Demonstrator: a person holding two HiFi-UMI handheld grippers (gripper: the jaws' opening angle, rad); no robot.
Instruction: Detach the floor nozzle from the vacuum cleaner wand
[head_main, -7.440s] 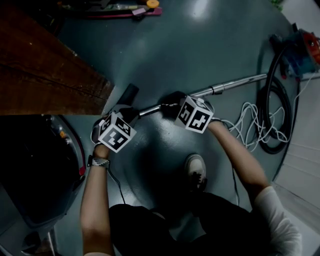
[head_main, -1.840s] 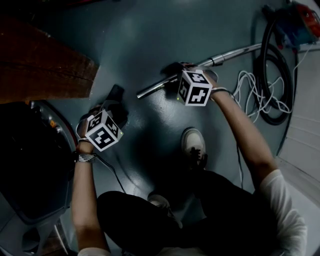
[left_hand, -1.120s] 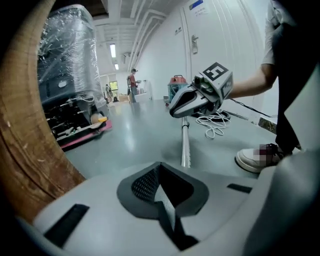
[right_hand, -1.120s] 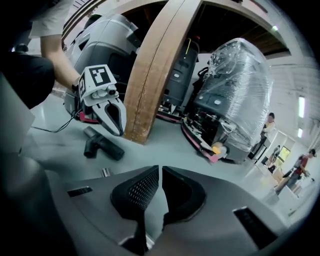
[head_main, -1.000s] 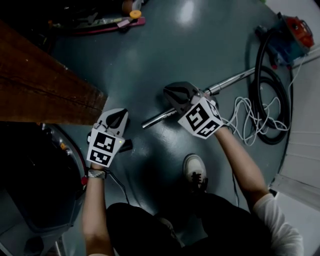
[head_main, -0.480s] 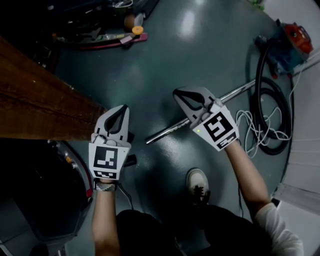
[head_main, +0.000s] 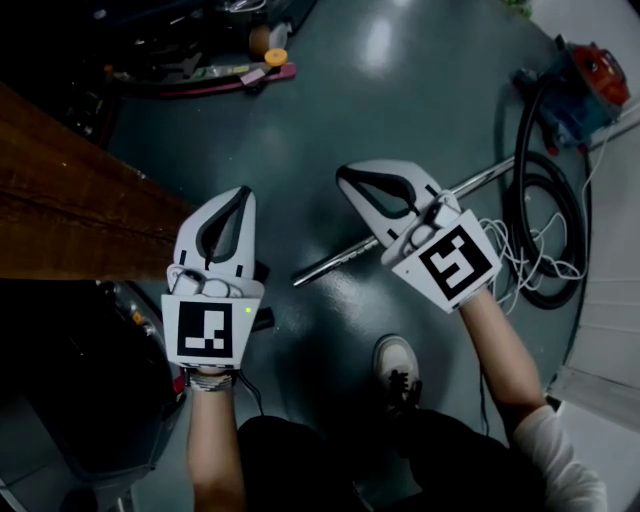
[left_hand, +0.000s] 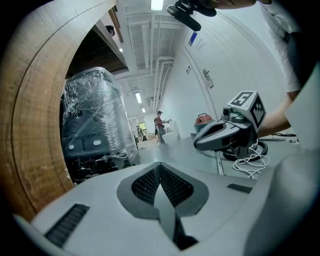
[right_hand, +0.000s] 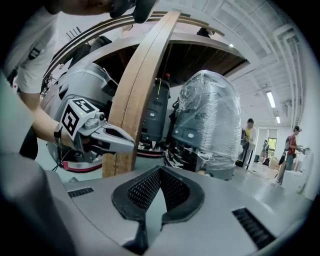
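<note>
The chrome wand (head_main: 400, 226) lies slanted on the grey floor, its free end at the lower left. The dark floor nozzle (head_main: 262, 318) lies apart from it and is mostly hidden under my left gripper. Both grippers hang well above the floor and hold nothing. My left gripper (head_main: 240, 192) is shut, and so is my right gripper (head_main: 344, 176) above the wand. The left gripper view shows its own shut jaws (left_hand: 160, 169), the right gripper (left_hand: 196, 145) and the wand (left_hand: 218, 163). The right gripper view shows its shut jaws (right_hand: 159, 173) and the left gripper (right_hand: 132, 143).
A wooden table (head_main: 70, 200) fills the left. The red and blue vacuum cleaner (head_main: 592, 84), its black hose (head_main: 545, 215) and a white cord (head_main: 515, 255) lie at the right. A shoe (head_main: 396, 362) stands below the wand. Tools (head_main: 225, 72) lie at the top. A plastic-wrapped machine (right_hand: 210, 125) stands behind.
The nozzle came off the wand earlier. Over the last second both grippers rose from the floor and tipped towards level, leaving wand and nozzle lying there.
</note>
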